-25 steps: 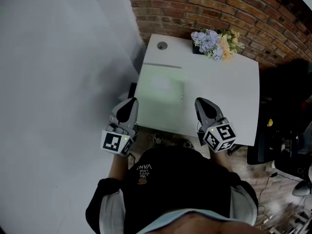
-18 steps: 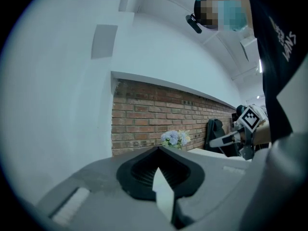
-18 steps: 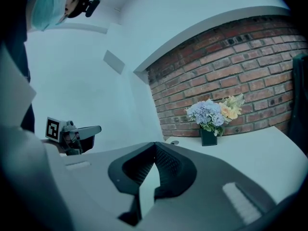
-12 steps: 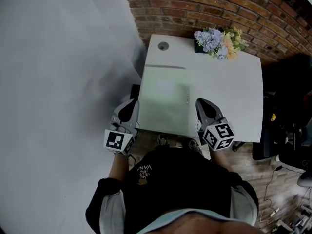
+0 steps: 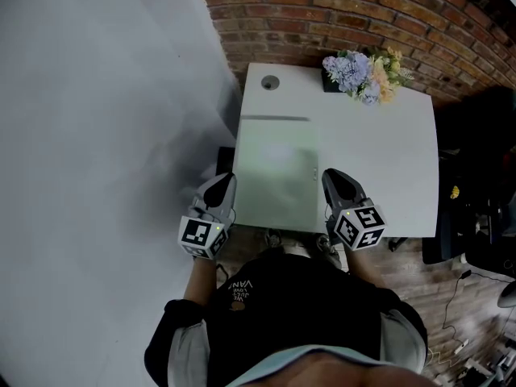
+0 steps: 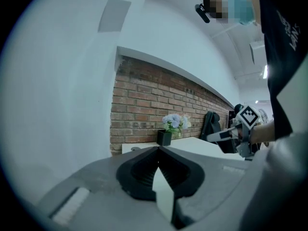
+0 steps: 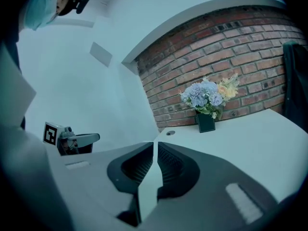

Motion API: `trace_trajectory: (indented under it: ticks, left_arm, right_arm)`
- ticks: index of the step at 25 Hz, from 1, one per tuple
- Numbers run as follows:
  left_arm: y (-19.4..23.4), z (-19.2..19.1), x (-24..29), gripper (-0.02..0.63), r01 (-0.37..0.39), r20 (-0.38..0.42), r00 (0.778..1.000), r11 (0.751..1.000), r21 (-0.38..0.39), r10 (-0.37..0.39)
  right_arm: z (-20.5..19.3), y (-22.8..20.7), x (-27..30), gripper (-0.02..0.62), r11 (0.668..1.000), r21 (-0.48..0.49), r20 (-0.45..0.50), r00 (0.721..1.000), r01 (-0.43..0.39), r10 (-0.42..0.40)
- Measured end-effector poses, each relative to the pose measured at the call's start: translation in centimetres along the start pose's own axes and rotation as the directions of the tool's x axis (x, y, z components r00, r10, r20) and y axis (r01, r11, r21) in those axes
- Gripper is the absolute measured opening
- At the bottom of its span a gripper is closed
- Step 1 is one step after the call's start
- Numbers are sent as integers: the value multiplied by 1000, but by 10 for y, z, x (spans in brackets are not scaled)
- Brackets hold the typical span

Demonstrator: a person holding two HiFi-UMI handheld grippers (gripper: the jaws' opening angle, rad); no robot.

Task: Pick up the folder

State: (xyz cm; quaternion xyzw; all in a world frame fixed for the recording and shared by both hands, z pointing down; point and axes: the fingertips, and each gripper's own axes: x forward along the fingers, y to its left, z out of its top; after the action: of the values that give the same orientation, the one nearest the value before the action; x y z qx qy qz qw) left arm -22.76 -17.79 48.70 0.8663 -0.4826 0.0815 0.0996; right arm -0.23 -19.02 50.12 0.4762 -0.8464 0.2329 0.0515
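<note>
A pale green folder (image 5: 274,176) lies flat on the left half of the white table (image 5: 379,151), its near edge at the table's front edge. My left gripper (image 5: 223,181) hovers just off the folder's near-left corner, jaws shut and empty (image 6: 158,148). My right gripper (image 5: 333,176) is over the table's front edge, just right of the folder's near-right corner. Its jaws are opening, a thin slit shows between the tips (image 7: 154,144), and nothing is between them. Neither gripper touches the folder.
A pot of blue and yellow flowers (image 5: 363,72) stands at the table's far edge against the brick wall. A round cable hole (image 5: 269,81) sits in the far-left corner. A black chair (image 5: 476,160) stands to the right. A plain white wall is on the left.
Both grippers have sunk lower at the table's front edge. The left one has drawn closer to the folder's near-left corner.
</note>
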Motion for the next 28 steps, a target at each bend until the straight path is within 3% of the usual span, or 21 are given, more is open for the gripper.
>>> trace_trajectory:
  ticks: [8,18,23,28]
  left_arm:
    - [18,-42,13,1,8,-149,989,996,-88,-21]
    - [28,-73,16,162,4,-236,971,984,-177,-46]
    - [32,-83,22,223,-6,-249,967,977,-213,-48]
    - [28,-98,31,289,27,-276,955,962,-272,-105]
  right_arm:
    - [-17,-6,16,82,999,29,-47,999,24,-23]
    - [-43,-11,24,153,996,59,-120,991,62,-54]
    - [-62,-14,28,222,995,84,-183,982,60,-44]
    - [-73,-18,31,244,992,110,-214,976,63,-39]
